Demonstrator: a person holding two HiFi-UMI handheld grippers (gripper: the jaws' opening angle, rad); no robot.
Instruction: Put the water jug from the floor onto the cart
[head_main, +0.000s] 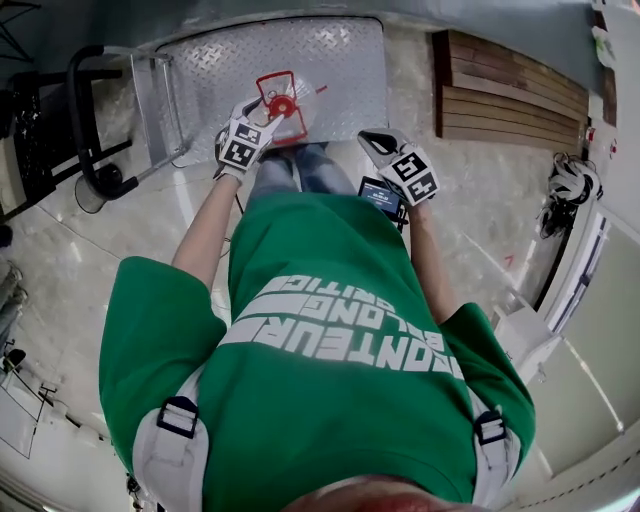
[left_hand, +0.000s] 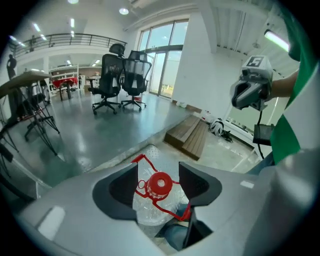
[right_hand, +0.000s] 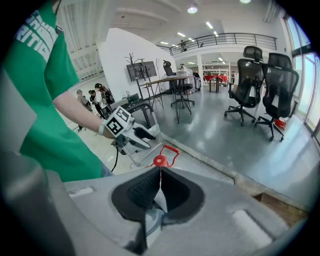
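Note:
The clear water jug (head_main: 303, 118) with a red cap (head_main: 283, 104) and red carry handle appears to stand on the diamond-plate cart (head_main: 340, 60), near its front edge. My left gripper (head_main: 262, 118) hangs just above it. In the left gripper view the cap (left_hand: 160, 184) shows below and between the two pads of the left gripper (left_hand: 159, 170), with a gap on each side, so this gripper is open. My right gripper (head_main: 372, 140) is off to the right of the jug, shut with nothing in it; in the right gripper view its pads (right_hand: 160, 172) meet in a line.
The cart's black push handle (head_main: 85, 120) stands at the left. A stack of wooden planks (head_main: 510, 95) lies right of the cart, and a bundle of gear (head_main: 570, 180) beyond it. Office chairs (left_hand: 120, 75) and tripod stands are farther off on the grey floor.

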